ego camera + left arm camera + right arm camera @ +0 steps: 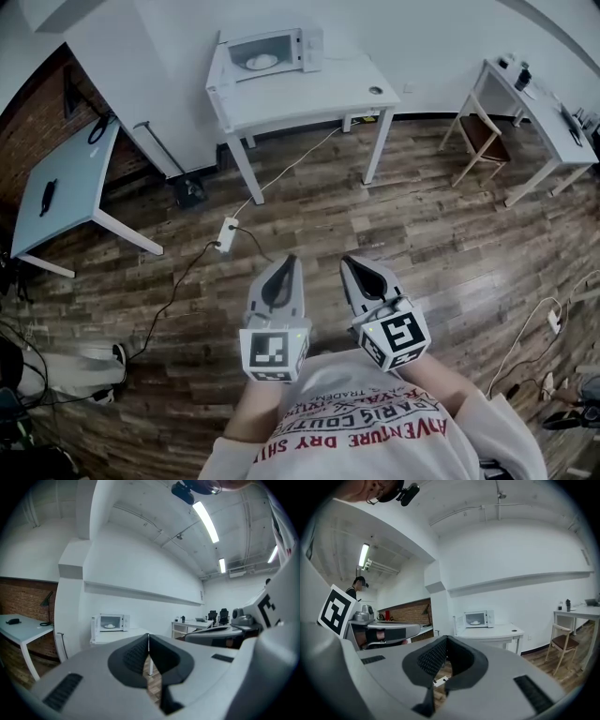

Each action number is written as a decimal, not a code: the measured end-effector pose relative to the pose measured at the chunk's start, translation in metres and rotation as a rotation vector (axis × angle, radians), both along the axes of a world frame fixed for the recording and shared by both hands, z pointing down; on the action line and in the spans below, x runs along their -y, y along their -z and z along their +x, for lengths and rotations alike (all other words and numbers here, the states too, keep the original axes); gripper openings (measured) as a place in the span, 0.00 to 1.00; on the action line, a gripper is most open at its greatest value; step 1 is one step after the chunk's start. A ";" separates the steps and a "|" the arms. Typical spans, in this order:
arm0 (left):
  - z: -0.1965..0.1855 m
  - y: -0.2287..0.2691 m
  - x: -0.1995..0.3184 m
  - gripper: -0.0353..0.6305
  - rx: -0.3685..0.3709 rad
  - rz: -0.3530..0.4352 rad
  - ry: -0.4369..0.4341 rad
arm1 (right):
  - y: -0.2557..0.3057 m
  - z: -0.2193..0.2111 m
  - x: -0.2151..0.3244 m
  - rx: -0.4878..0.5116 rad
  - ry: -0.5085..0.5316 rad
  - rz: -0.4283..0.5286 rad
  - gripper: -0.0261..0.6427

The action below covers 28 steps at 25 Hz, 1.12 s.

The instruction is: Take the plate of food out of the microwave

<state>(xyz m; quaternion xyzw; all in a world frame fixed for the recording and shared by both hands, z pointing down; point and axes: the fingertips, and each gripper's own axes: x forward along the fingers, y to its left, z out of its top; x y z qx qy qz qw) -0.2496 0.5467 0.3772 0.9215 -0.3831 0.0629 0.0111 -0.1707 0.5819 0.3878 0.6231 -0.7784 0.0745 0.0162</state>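
A wooden floor [422, 244] stretches ahead of both grippers, and well beyond them stands a white table [319, 103]. At its far edge sits the microwave [305, 42] with its door swung open. The left gripper [292, 260] and the right gripper [348, 262] are side by side, both with jaws pressed together and nothing between them. The plate of food [261, 62] rests inside the microwave, far ahead of both.

Left gripper [148, 637] jaws were together, nothing between them. Microwave [111, 622] sat well ahead on a white table [104, 638], door swung open, plate [109, 626] inside. Right gripper [260, 612] was alongside at right. Desk [18, 624] stood at left by the brick wall.
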 end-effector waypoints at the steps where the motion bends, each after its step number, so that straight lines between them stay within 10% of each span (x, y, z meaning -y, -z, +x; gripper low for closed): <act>1: 0.001 -0.003 0.000 0.06 0.005 -0.006 -0.004 | -0.003 0.000 0.002 0.003 0.002 -0.008 0.06; 28: 0.169 -0.018 0.242 0.06 -0.012 -0.169 0.164 | -0.020 0.157 0.270 0.000 0.284 -0.117 0.06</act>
